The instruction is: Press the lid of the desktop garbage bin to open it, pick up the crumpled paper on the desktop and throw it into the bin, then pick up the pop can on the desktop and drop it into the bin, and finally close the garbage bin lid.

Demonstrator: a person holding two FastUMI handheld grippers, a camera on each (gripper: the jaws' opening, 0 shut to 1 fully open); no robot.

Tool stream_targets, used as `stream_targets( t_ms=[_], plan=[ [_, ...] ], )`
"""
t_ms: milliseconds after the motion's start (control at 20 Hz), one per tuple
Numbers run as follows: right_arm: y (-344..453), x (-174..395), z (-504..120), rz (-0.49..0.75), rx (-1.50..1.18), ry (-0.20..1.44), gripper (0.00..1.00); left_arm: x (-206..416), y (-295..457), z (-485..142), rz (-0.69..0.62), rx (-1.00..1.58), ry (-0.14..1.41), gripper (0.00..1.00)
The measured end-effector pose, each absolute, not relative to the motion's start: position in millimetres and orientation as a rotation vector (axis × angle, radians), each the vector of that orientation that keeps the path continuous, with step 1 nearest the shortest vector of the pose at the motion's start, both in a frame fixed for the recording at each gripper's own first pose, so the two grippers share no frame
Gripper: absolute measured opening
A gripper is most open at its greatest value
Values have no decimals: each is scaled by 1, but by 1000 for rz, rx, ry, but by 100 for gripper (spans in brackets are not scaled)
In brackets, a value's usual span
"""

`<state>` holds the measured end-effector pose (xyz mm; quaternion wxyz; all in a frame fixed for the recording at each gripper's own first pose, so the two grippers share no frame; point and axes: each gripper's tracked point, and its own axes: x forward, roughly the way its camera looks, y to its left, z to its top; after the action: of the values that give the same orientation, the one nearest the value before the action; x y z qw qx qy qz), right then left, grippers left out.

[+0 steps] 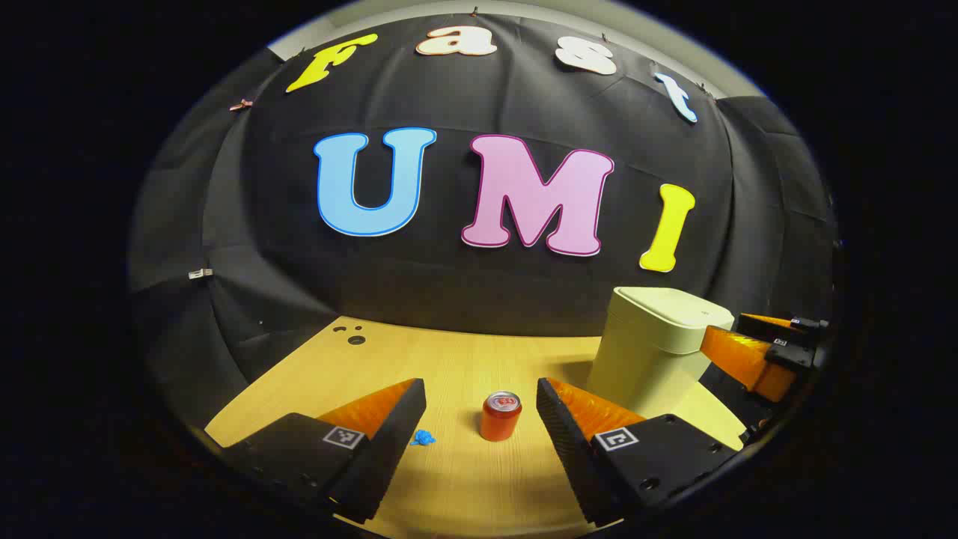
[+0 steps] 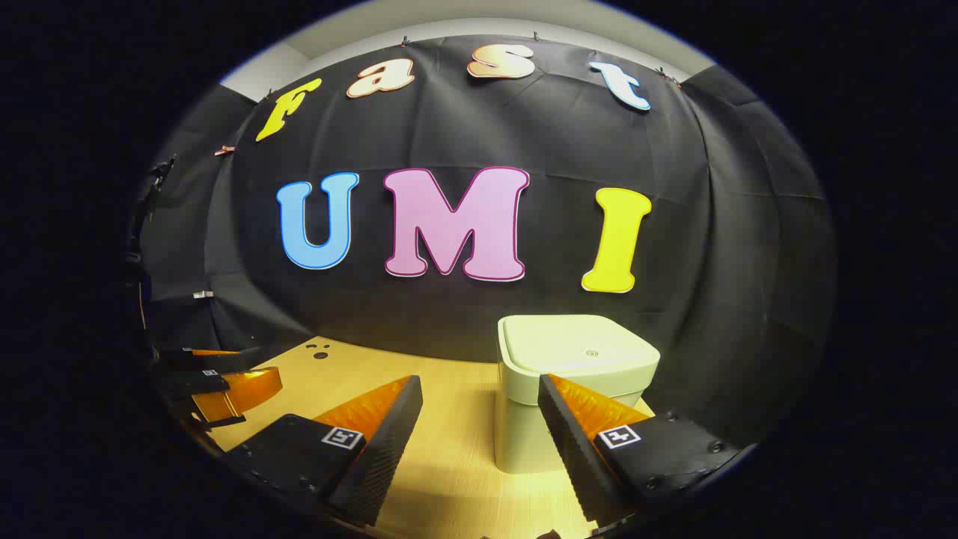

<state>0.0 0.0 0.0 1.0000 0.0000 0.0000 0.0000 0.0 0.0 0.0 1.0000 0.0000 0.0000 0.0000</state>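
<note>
Right tongs (image 2: 479, 427) spread apart, empty, just before the bin (image 2: 572, 389); lid (image 2: 576, 346) down.
We press its top squarely; left tongs (image 1: 479, 419) apart, empty, beside the bin, framing the pop can (image 1: 501, 416).

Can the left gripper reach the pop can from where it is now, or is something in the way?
Probably yes. The left gripper is open, and the pop can stands upright straight ahead between its fingers, with bare table around it.

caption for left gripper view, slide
Open left tongs face red pop can beside closed pale square bin.
</note>
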Motion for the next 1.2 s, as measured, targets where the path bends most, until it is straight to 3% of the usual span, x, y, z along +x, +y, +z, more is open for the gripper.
stream_targets(
  t_ms=[1200],
  plan=[
    [-29, -1, 22, -63, -18, -37, 98, -2, 1, -16, 6, 63, 3, 96]
  ],
)
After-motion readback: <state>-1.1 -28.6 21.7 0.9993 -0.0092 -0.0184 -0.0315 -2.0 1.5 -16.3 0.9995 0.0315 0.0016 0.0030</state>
